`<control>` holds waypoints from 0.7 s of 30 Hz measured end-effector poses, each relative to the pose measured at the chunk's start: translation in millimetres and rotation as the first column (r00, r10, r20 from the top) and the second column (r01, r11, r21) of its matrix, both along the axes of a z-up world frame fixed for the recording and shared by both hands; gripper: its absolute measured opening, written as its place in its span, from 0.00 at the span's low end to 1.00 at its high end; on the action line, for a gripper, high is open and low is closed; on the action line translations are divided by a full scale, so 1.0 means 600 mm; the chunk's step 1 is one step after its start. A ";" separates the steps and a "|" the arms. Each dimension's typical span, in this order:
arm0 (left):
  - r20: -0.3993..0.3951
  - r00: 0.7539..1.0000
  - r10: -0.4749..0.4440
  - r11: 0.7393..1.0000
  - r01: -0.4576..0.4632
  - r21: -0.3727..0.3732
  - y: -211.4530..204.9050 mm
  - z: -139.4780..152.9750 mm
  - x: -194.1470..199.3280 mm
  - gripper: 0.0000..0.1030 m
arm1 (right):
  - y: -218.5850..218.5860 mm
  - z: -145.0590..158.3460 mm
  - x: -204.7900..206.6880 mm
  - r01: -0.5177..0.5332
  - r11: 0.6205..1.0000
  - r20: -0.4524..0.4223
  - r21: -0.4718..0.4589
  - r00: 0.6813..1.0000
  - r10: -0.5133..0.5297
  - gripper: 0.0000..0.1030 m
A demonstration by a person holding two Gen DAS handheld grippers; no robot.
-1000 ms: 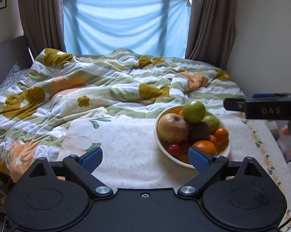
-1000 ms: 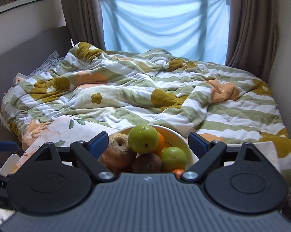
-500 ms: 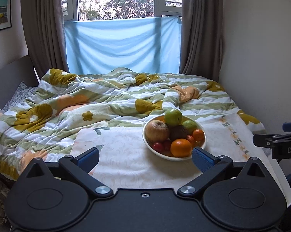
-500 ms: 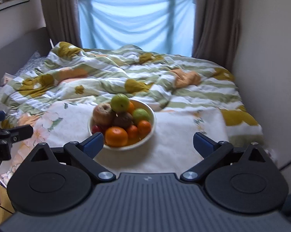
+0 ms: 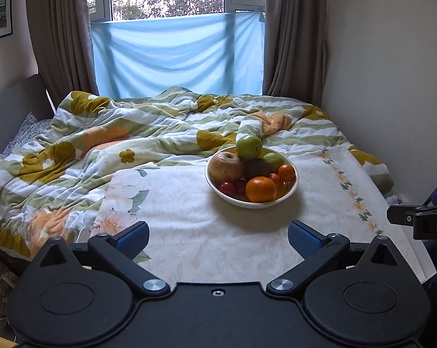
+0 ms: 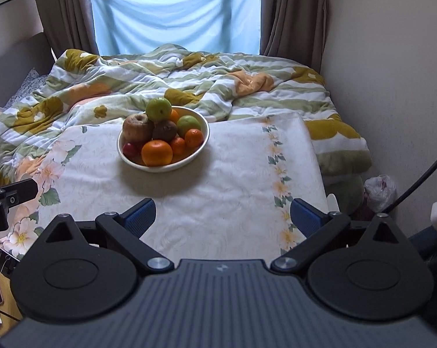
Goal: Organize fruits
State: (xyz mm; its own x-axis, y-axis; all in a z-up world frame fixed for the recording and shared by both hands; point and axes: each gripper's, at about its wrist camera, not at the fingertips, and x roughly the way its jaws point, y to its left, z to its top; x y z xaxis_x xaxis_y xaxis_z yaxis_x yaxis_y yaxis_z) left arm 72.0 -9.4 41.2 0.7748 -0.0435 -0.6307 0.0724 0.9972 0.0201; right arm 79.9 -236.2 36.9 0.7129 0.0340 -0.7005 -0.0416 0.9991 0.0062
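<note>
The left gripper [image 5: 217, 239] and right gripper [image 6: 222, 214] both gape empty; the left's jaws have just been opening. Well ahead of them, the white bowl [image 6: 199, 150] sits upright on the floral cloth [image 6: 232, 174], heaped with a big orange [image 6: 156, 152], a green apple [image 6: 159, 108], tangerines and a brownish apple [image 6: 137, 128].

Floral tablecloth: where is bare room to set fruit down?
The tablecloth is bare right of the white bowl up to its flower border, left of it, and in front toward both open grippers. The bowl is heaped; the rumpled duvet crowds behind.
</note>
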 end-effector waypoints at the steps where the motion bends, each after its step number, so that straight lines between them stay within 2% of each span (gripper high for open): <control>1: 0.000 1.000 -0.001 1.000 0.001 0.000 -0.001 0.000 0.001 1.00 | 0.000 -0.001 -0.001 0.002 1.000 0.000 -0.001 1.000 -0.002 1.00; 21: 0.007 1.000 -0.002 1.000 0.002 0.004 -0.001 -0.001 0.001 1.00 | -0.008 -0.001 0.006 0.011 1.000 -0.001 0.015 1.000 -0.011 1.00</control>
State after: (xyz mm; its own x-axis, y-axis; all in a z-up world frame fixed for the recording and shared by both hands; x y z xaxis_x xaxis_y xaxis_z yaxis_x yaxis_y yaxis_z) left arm 72.4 -9.8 40.6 0.7789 -0.0423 -0.6257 0.0739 0.9970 0.0247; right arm 83.2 -240.8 36.3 0.7124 0.0368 -0.7008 -0.0306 0.9993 0.0214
